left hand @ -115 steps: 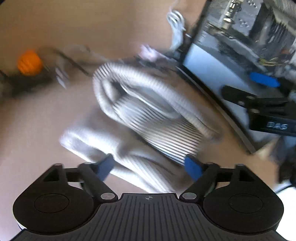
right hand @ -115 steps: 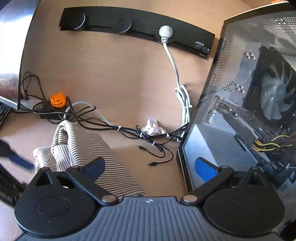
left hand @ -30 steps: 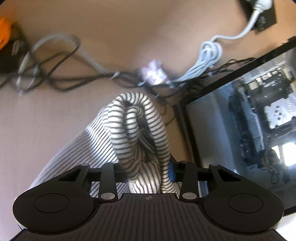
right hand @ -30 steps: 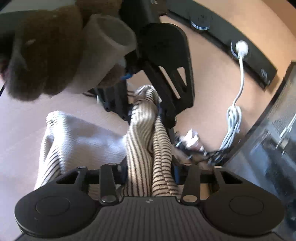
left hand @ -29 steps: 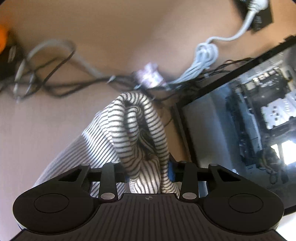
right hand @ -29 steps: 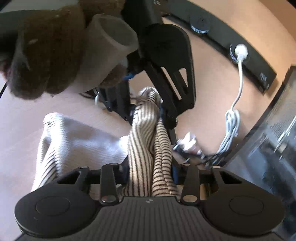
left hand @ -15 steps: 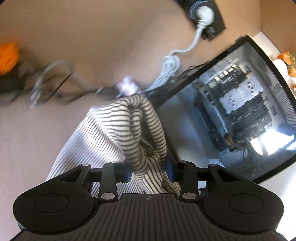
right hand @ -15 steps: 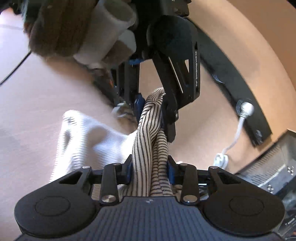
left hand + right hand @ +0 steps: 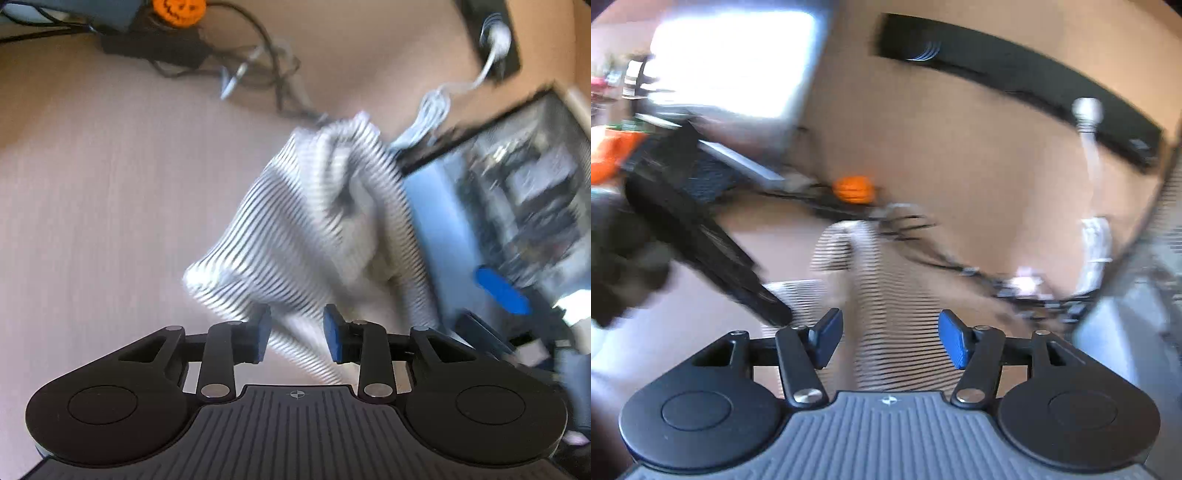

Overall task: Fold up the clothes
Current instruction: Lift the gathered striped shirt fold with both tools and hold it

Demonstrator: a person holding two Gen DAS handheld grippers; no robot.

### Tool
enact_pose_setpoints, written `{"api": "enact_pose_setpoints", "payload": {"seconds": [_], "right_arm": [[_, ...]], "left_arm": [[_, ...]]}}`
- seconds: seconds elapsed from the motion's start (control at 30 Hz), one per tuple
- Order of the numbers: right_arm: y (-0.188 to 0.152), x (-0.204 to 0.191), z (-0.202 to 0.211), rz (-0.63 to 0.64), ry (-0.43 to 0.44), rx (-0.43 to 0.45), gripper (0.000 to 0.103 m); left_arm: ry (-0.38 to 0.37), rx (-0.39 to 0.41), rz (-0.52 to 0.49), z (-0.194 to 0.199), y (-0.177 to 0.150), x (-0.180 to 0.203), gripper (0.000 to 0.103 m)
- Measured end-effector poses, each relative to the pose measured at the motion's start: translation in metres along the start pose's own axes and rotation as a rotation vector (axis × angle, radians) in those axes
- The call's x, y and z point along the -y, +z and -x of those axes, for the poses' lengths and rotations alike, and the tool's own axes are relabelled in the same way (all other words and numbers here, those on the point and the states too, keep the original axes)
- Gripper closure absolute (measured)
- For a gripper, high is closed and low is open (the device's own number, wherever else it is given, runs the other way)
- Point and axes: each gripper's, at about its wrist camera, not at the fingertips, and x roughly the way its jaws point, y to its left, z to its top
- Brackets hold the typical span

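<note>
Letting go is where you are with the right tongs: their jaws are opening, the blue pads stand clear on both sides, and the striped garment lies on the desk beyond them, with nothing pinched. Your left tongs are narrower and closing slightly; the striped cloth runs through the gap between the pads, but the blur hides whether they press on it, so you cannot tell if that grip is real.

The garment sits bunched and half folded, its far end raised in a loose hump just beside the glass-sided computer case and close to the tangle of cables behind it.

Here is what could go wrong. If the left pads do hold the cloth while you swing that hand, you will likely drag the whole bundle and undo the fold. If the raised end flops toward the back, it may land on the cables or against the case, and a later pull could snag a wire. The orange pumpkin ornament stands among those cables and looks light enough to be swept over. Both views are smeared by motion, so slow down before you pinch again.
</note>
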Motion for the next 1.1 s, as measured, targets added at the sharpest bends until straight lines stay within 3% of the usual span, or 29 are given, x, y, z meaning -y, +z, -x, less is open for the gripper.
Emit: {"api": "enact_pose_setpoints", "payload": {"seconds": [0.07,0.13,0.27,0.33,0.43,0.5,0.57,0.6,0.67,0.7,0.77,0.8,0.83,0.93,1.1], "right_arm": [[-0.003,-0.008,-0.009,0.032,0.000,0.002,0.031],[-0.008,-0.024,-0.018,0.072,0.005,0.001,0.024],[-0.024,-0.058,-0.050,0.148,-0.039,-0.032,0.022],[-0.025,-0.052,-0.059,0.100,-0.044,-0.044,0.041],[-0.022,-0.045,-0.060,0.076,-0.025,-0.035,0.046],[-0.022,-0.045,-0.058,0.103,-0.015,-0.020,0.046],[-0.021,-0.041,-0.056,0.081,-0.018,-0.002,0.045],[-0.020,-0.037,-0.055,0.064,-0.030,0.008,0.040],[-0.022,-0.033,-0.060,0.063,-0.071,0.017,0.025],[-0.025,-0.031,-0.067,0.074,-0.084,0.007,0.022],[-0.032,-0.025,-0.084,0.077,-0.098,-0.016,0.022],[-0.034,-0.020,-0.089,0.060,-0.101,-0.019,0.027],[-0.036,-0.014,-0.095,0.042,-0.105,-0.022,0.040],[-0.030,0.005,-0.096,0.017,-0.136,0.004,0.059],[-0.010,0.019,-0.086,0.075,-0.211,0.079,0.069]], "left_arm": [[-0.038,0.039,0.025,0.007,0.008,0.004,0.047],[-0.010,0.054,0.024,0.006,0.019,0.012,0.027],[0.057,0.038,0.051,-0.018,0.034,0.024,0.020],[0.042,0.026,0.051,-0.025,0.036,0.032,0.016],[0.026,0.005,0.009,-0.040,0.041,0.058,0.009],[0.083,-0.005,-0.024,-0.054,0.047,0.077,0.008],[0.151,-0.029,-0.020,-0.068,0.053,0.085,0.008],[0.170,-0.035,-0.017,-0.073,0.055,0.086,0.010],[0.193,-0.039,-0.001,-0.080,0.059,0.085,0.028],[0.199,-0.043,0.014,-0.083,0.060,0.084,0.037],[0.200,-0.049,0.042,-0.087,0.063,0.079,0.042],[0.194,-0.051,0.037,-0.087,0.065,0.080,0.048],[0.188,-0.052,0.031,-0.088,0.068,0.081,0.054],[0.150,-0.034,-0.045,-0.091,0.082,0.099,0.064],[0.080,-0.002,-0.153,-0.089,0.106,0.133,0.066]]}}
